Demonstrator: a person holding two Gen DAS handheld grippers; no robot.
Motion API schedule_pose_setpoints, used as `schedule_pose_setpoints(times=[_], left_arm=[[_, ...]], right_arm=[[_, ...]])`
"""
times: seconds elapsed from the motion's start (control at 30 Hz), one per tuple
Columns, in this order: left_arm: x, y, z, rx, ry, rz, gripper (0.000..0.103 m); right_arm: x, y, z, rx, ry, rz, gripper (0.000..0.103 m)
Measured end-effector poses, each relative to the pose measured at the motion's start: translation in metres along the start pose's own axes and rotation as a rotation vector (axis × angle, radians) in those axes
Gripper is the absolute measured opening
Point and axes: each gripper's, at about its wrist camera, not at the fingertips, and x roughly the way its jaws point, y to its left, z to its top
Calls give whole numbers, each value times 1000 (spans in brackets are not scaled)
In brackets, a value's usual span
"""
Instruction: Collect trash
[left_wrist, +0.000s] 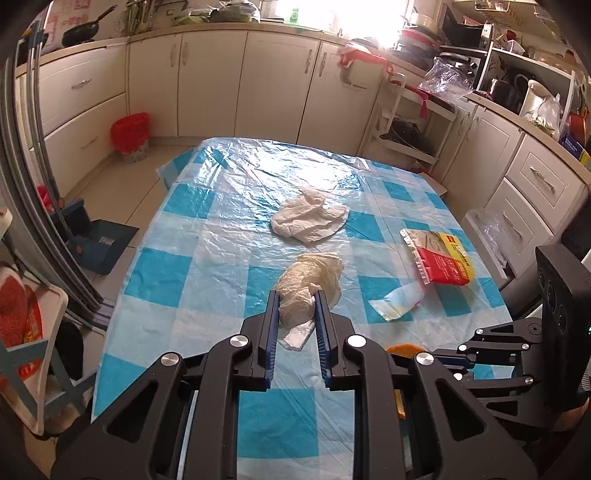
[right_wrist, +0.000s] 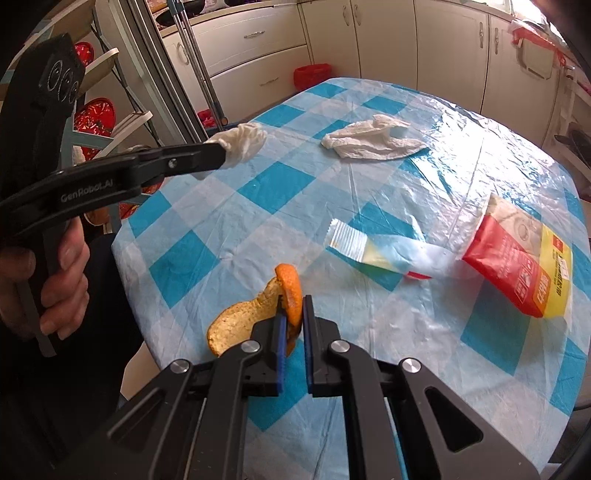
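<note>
Left gripper (left_wrist: 297, 295) clamped on soft, light crumpled wrapper (left_wrist: 308, 282), right gripper (right_wrist: 293, 301) pinching limp orange peel (right_wrist: 258, 314) at centre frame, both needing only gentle mid-bunch hold.

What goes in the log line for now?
left hand-held gripper: shut on crumpled wrapper | right hand-held gripper: shut on orange peel | tissue: on table
</note>
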Motion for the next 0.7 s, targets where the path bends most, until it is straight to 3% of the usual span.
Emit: schedule_pose_setpoints(times=[0.7], left_arm=[[-63,-71,1,89,-88,-66,18]], right_arm=[[-93,-61,-30,231,-207,-212,9]])
